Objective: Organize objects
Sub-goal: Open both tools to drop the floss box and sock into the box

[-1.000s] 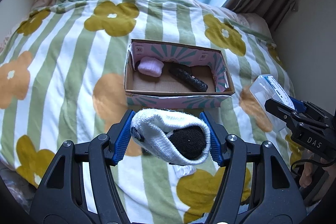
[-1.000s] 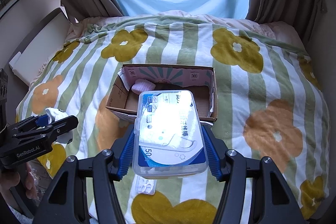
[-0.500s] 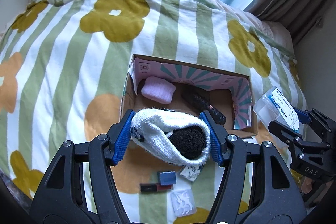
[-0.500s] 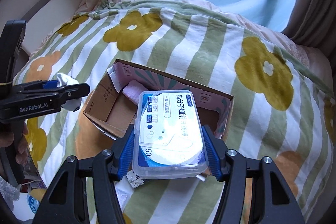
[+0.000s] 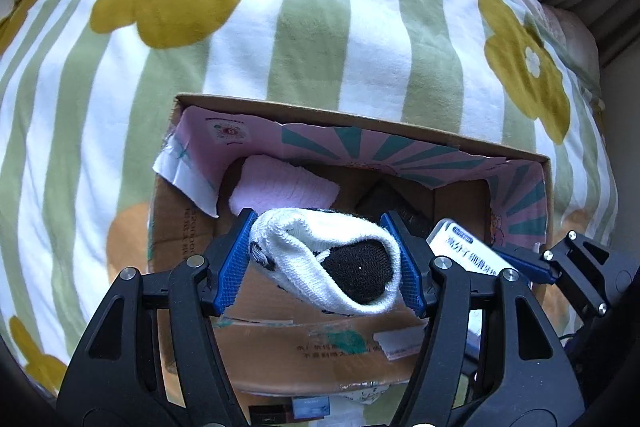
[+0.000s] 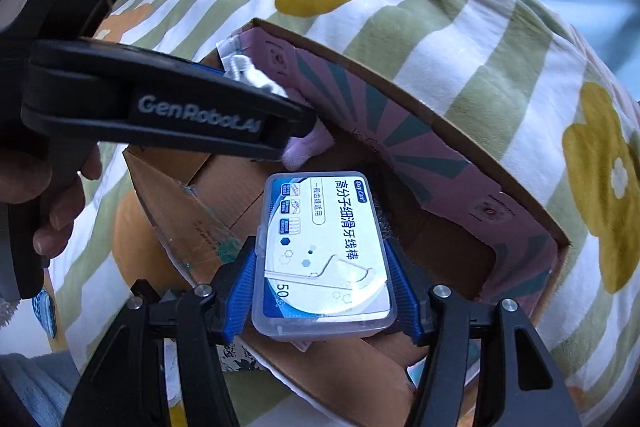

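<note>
Both tools have pushed forward since a second ago, from short of the cardboard box [image 5: 360,131] to right over its open top, and the box now fills the middle of each view. Left tool [image 5: 324,263] reaches level across the box's near wall, its blue pads closed tight on a rolled white sock [image 5: 320,259] with a black patch at its end; the roll hangs just above the box floor near the left half. Beyond it, a pink folded cloth [image 5: 280,187] lies in the box's far left corner, and a dark item [image 5: 384,199] lies further right, mostly hidden behind the sock. Right tool [image 6: 324,267] comes in from the near right side, angled slightly toward the left wall, its pads clamped on the long sides of a clear floss pick case [image 6: 324,251] held flat, label up, over the right half of the box interior. In the right wrist view the left tool's black finger crosses above the box's left end, with the person's left hand [image 6: 52,199] wrapped around its grip. The box sits on the striped, flowered bedspread [image 5: 320,27], towards the bed's near edge
</note>
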Tool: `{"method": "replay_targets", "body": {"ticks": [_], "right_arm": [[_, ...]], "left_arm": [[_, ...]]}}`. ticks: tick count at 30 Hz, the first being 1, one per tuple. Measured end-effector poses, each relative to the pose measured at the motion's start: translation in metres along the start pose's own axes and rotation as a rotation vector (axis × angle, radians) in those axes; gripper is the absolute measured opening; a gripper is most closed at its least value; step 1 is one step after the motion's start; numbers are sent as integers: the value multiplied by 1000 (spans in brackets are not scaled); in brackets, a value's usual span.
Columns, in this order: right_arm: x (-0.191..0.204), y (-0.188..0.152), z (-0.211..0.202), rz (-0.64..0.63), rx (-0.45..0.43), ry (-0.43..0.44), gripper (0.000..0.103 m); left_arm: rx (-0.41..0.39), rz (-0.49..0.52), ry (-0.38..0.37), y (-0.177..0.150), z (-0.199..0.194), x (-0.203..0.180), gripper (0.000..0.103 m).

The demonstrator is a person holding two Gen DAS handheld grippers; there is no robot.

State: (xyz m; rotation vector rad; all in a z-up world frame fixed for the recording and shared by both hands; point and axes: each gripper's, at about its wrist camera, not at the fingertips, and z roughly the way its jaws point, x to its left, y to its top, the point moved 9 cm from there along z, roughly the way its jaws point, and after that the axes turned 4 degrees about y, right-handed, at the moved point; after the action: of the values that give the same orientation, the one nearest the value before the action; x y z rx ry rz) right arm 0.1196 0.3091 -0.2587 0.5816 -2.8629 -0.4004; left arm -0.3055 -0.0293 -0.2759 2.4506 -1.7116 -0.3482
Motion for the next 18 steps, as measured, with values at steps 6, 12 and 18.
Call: {"method": "replay_targets", "body": {"ticks": [6,12,18], "right_arm": [[2,-5,9,-10,-13,41,56],[4,-1,9,-12,-47,94,58],[-8,-4,8,33,-75,87,96]], "left_arm": [[21,-17,-5,2,21,-8,60],[30,-9,16,4,27,-10,61],[1,-53,-4,8,22,-2,103]]}}
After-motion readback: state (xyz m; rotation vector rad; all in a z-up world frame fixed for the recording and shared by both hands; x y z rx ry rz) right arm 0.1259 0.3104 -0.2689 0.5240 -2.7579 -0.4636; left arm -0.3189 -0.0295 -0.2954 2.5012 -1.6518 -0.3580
